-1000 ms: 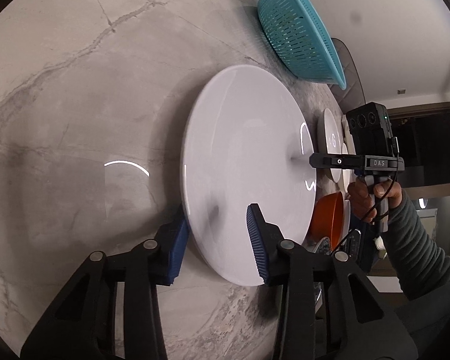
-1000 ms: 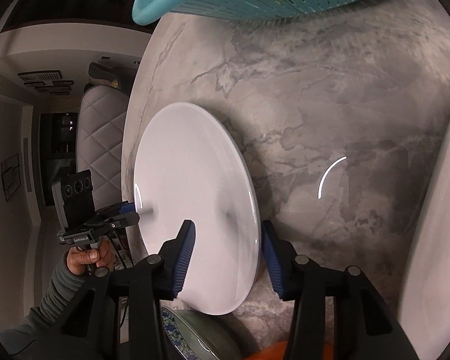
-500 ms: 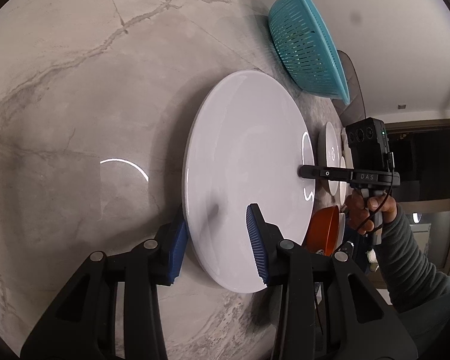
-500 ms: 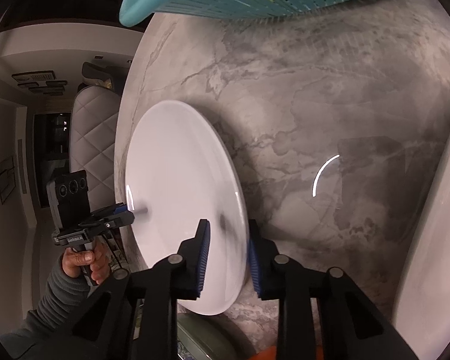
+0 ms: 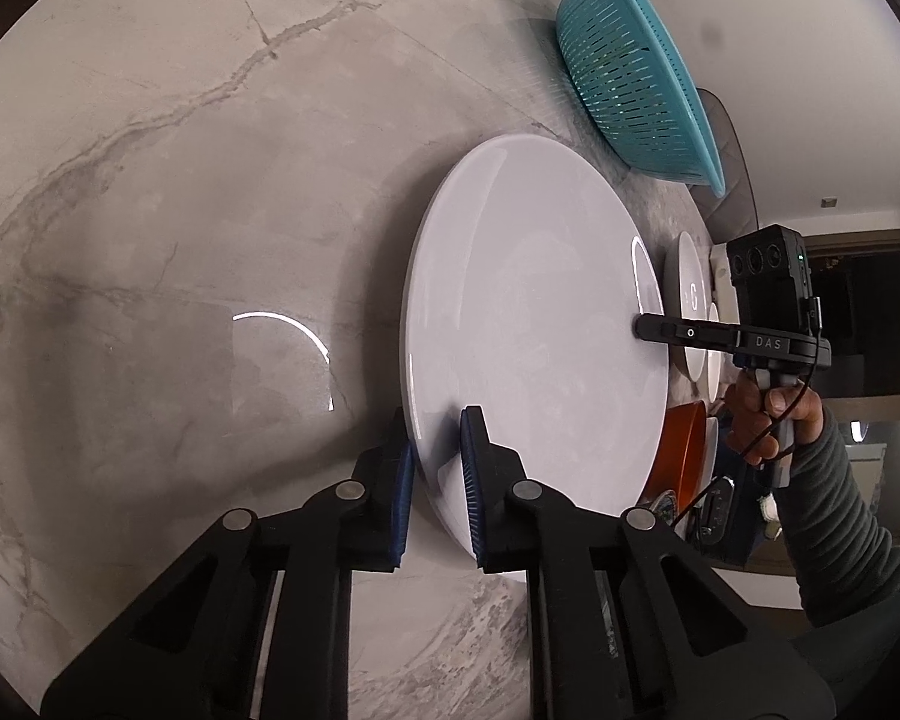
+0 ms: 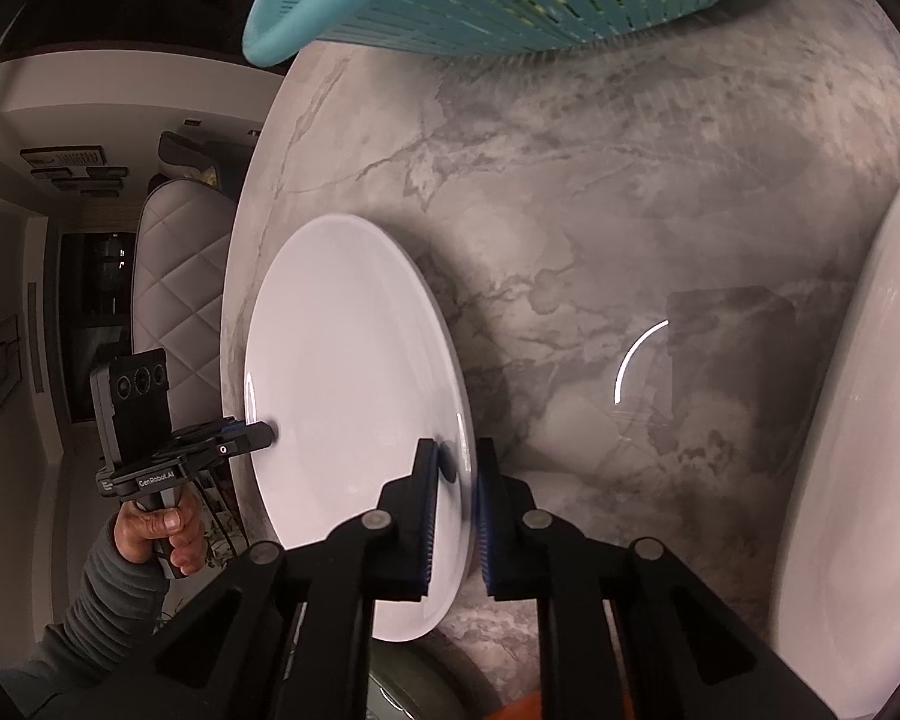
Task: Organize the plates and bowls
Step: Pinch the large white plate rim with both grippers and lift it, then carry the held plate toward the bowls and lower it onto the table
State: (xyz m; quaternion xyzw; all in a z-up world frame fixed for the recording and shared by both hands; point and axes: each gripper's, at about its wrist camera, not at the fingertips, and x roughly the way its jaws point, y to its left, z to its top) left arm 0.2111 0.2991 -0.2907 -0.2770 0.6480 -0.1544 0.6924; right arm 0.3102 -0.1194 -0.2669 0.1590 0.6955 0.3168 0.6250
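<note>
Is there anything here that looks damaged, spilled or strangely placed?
Nothing looks damaged or spilled. The one unusual sight is the large white plate: it stands tilted, not flat on the marble table, because the left gripper and right gripper pinch opposite edges. The teal colander leans too.

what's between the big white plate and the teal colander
Nothing: in the left wrist view only bare marble table separates the big white plate from the teal colander.

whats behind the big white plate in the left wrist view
Past the big white plate, an orange bowl and smaller white dishes stick out at its far edge. The plate covers most of them; whatever else sits there is hidden.
</note>
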